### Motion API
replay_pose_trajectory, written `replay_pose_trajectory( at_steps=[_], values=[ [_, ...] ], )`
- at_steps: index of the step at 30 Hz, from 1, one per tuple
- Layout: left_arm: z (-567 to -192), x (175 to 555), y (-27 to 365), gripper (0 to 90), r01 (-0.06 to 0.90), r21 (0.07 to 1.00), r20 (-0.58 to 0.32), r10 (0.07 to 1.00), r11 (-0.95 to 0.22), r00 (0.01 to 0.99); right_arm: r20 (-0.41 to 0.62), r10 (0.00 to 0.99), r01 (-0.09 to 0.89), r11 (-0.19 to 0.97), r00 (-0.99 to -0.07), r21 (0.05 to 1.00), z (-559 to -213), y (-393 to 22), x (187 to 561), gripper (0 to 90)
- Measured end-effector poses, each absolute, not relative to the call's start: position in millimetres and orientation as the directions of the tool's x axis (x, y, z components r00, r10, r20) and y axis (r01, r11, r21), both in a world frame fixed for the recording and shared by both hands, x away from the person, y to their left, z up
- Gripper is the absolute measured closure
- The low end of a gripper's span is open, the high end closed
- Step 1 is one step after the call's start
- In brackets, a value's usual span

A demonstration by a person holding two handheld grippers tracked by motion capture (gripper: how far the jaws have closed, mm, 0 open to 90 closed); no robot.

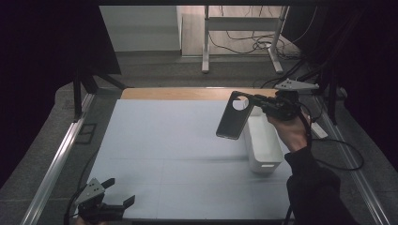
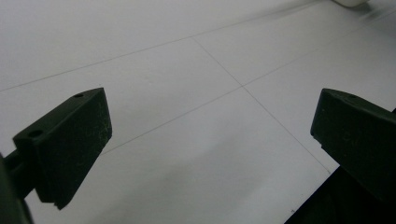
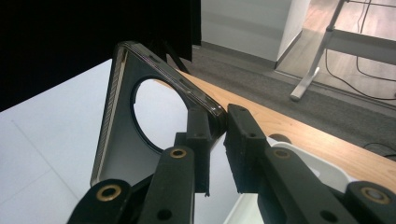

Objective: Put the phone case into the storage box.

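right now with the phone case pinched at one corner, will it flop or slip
The phone case probably flexes: a thin shell with a big round cutout. It hangs tilted in the right tongs by one top corner, so it may pivot. Its glossy rim could slip. It is likely light.

One phone case (image 1: 231, 117), one white box (image 1: 263, 143), two grippers: left (image 1: 117, 193), right (image 1: 248, 99).

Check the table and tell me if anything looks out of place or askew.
One thing: the dark phone case with a round camera cutout hangs tilted in the air, pinched at one corner by the right gripper, above the white sheet beside the white rectangular box. The left gripper is open. Nothing looks spilled or damaged.
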State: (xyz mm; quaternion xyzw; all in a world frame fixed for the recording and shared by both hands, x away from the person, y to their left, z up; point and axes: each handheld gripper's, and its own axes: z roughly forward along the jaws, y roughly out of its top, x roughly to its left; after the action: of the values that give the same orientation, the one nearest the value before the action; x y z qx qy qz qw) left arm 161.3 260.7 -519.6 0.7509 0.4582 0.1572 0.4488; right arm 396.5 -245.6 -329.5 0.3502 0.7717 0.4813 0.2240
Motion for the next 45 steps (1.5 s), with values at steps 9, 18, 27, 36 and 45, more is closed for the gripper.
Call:
replay_pose_trajectory(
  at_steps=[9,18,27,36,45],
  values=[
    [-520,162,261,0.0,0.549,0.817,-0.174,0.830,-0.179,0.530,-0.029,0.773,0.321,0.296,-0.633,0.900,-325,-253,412,79.4],
    [-519,161,260,0.0,0.543,0.820,-0.170,0.829,-0.181,0.533,-0.043,0.797,0.319,0.290,-0.602,0.903,-320,-269,431,79.4],
    [-520,162,261,0.0,0.546,0.818,-0.174,0.828,-0.180,0.533,-0.066,0.804,0.305,0.298,-0.590,0.904,-317,-280,447,79.4],
    [-520,162,260,0.0,0.547,0.817,-0.175,0.825,-0.182,0.537,-0.099,0.810,0.293,0.320,-0.578,0.901,-318,-294,467,79.4],
    [-520,162,260,0.0,0.546,0.816,-0.170,0.825,-0.190,0.540,-0.117,0.821,0.286,0.323,-0.559,0.902,-319,-308,483,79.4]
  ],
)
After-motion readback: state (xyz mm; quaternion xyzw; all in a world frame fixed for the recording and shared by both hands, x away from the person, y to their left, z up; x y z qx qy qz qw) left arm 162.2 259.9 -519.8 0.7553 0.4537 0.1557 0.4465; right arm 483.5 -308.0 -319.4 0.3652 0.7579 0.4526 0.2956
